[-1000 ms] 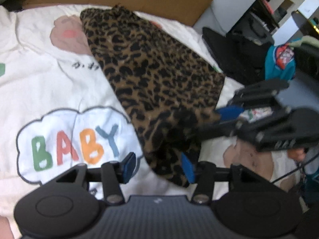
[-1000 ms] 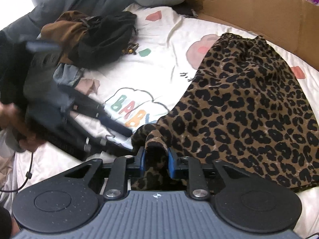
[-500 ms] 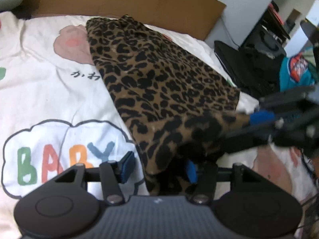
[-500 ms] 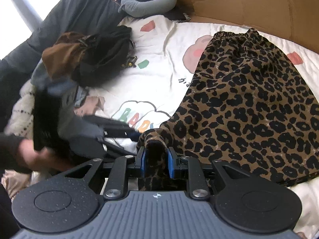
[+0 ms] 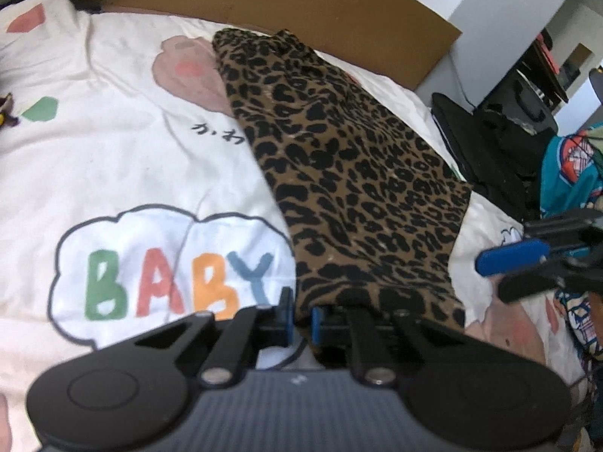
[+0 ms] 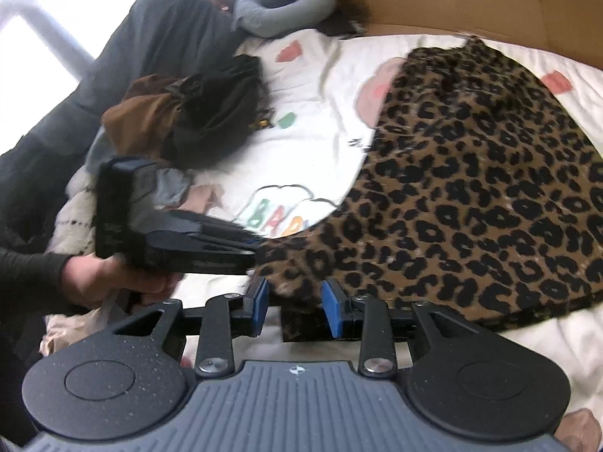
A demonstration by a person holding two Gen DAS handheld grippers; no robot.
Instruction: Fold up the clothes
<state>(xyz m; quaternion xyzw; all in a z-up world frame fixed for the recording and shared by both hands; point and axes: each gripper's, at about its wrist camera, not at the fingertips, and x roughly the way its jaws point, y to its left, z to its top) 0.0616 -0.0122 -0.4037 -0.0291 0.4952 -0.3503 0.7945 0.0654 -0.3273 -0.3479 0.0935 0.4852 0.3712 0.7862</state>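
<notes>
From the left wrist camera, the left gripper (image 5: 301, 320) has just been closing; its blue pads stand narrow with the near hem of the leopard-print garment (image 5: 350, 173) pinched between them. The garment runs ahead of the claw and to its right across the cream blanket (image 5: 113, 158), whose "BABY" cloud print (image 5: 169, 275) lies just ahead on the left. A cardboard sheet (image 5: 320, 11) stands behind the garment. The right gripper (image 5: 527, 260) hangs apart at the right.

From the right wrist camera, the right gripper (image 6: 294, 301) has just been opening; its jaws stand partly apart, the garment's corner between them and loose from the pads. The garment (image 6: 471, 188) spreads ahead and right. The left gripper (image 6: 241, 248), in the person's hand (image 6: 109, 278), crosses in from the left and meets the same edge. A heap of dark and brown clothes (image 6: 196, 124) sits further off, ahead-left.
</notes>
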